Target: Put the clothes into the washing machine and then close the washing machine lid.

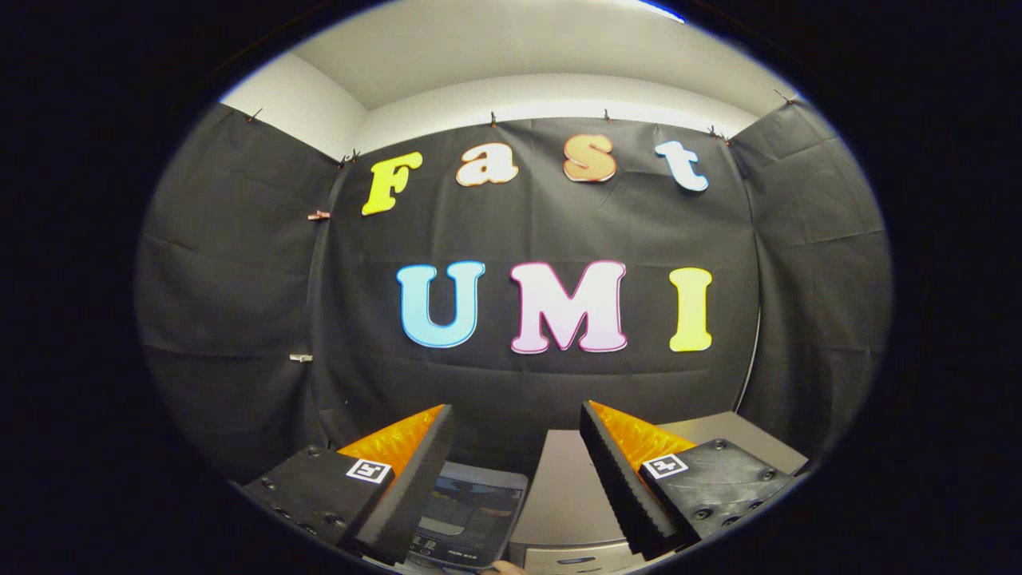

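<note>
My gripper [517, 435] is held level and its fingers stand wide apart, with nothing between them. Below the gap, at about 6 o'clock, I see the grey top of the washing machine [567, 495]. Its lid [471, 511] with a dark window is just beside my left finger, at 7 o'clock. Beyond the fingers, at 12 o'clock, hangs the black cloth wall [543, 216].
</note>
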Tool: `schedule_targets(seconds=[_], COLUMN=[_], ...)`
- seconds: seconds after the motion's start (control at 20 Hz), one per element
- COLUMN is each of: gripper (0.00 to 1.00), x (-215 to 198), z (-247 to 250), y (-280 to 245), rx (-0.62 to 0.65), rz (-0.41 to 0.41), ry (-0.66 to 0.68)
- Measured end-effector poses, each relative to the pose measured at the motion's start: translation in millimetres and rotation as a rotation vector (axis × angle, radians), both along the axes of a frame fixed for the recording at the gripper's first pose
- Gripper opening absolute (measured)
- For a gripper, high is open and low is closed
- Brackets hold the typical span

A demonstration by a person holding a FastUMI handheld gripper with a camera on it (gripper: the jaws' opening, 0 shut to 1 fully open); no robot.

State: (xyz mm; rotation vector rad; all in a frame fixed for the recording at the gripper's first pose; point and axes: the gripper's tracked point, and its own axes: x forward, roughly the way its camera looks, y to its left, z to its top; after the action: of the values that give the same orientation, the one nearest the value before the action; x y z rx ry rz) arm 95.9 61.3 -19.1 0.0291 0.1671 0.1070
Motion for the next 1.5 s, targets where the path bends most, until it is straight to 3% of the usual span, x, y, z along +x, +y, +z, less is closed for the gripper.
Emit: schedule_targets(seconds=[0.3,0.8,1.5], gripper=[0.98,0.98,0.98], x=[-54,-129,-142], z=[31,44,34], y=[-42,-64,-69], rx=[0.002,-0.039,-0.006], rz=[-0.032,-0.057,-0.076], ry=[-0.101,-0.221,-0.207])
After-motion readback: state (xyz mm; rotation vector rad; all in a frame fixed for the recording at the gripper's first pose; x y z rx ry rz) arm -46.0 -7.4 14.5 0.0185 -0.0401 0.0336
